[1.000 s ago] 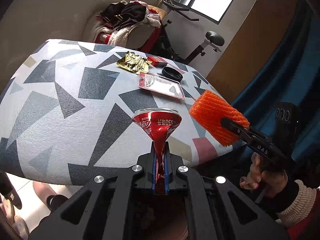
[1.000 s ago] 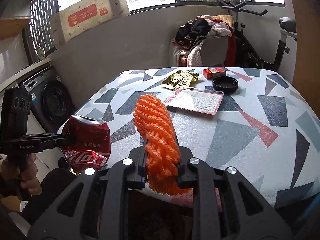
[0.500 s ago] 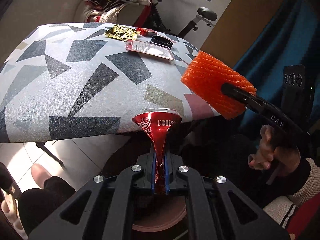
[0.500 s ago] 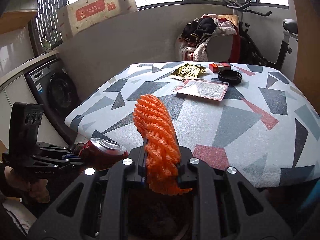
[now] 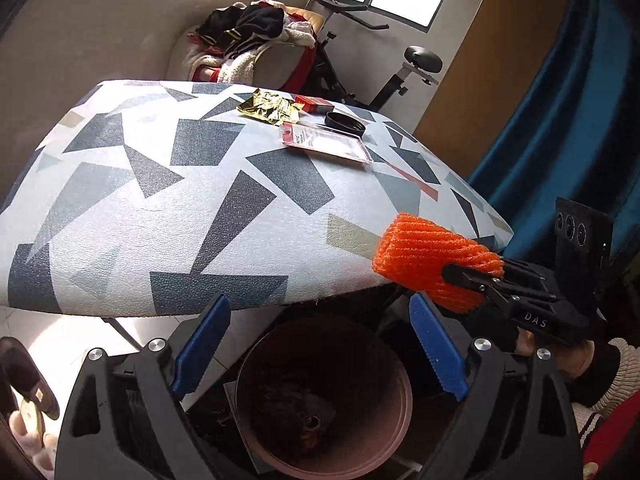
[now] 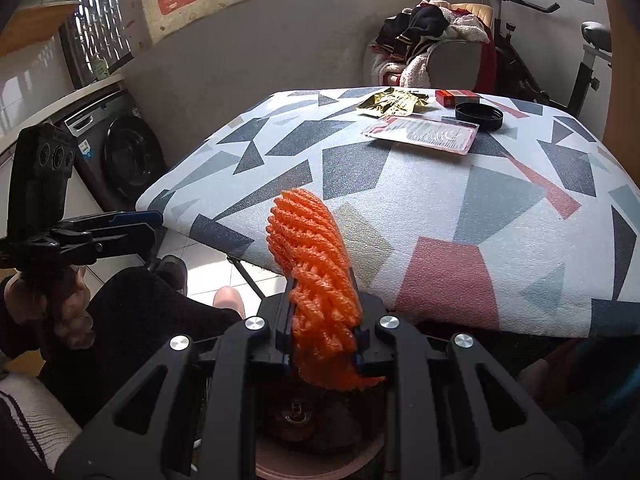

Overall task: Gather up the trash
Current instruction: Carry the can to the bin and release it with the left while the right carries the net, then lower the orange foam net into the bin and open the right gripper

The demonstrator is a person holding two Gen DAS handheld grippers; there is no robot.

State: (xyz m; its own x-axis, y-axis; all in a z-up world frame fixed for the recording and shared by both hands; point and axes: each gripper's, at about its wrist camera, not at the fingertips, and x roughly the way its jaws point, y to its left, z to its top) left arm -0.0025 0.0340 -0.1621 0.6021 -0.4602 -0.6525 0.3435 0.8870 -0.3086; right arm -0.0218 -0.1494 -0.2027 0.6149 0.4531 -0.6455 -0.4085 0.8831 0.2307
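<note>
My left gripper [image 5: 319, 300] hangs over a pink bin [image 5: 405, 400] below the table's front edge. Its jaws are opening and nothing is between the blue pads [image 5: 202, 344]. A round can top [image 6: 296, 408] shows dimly inside the bin [image 6: 280, 468]. My right gripper [image 6: 322, 320] is shut on an orange foam net [image 6: 312, 256] and is also above the bin. In the left wrist view the net [image 5: 424, 256] sits just right of the left gripper. On the far table lie a gold wrapper [image 5: 268, 108], a red box [image 5: 316, 104], a black lid [image 5: 344, 120] and a plastic package [image 5: 324, 144].
The patterned table [image 5: 160, 200] fills the middle of both views. A washing machine [image 6: 120, 160] stands at the left. Beyond the table are a chair piled with clothes [image 5: 248, 48] and an exercise bike [image 5: 416, 68]. A blue curtain [image 5: 560, 120] hangs at right. A person's leg [image 6: 136, 304] is near the bin.
The left jaws have opened wide and the crushed red can is gone from between them. Both grippers moved down and back past the table's front edge, over the bin.
</note>
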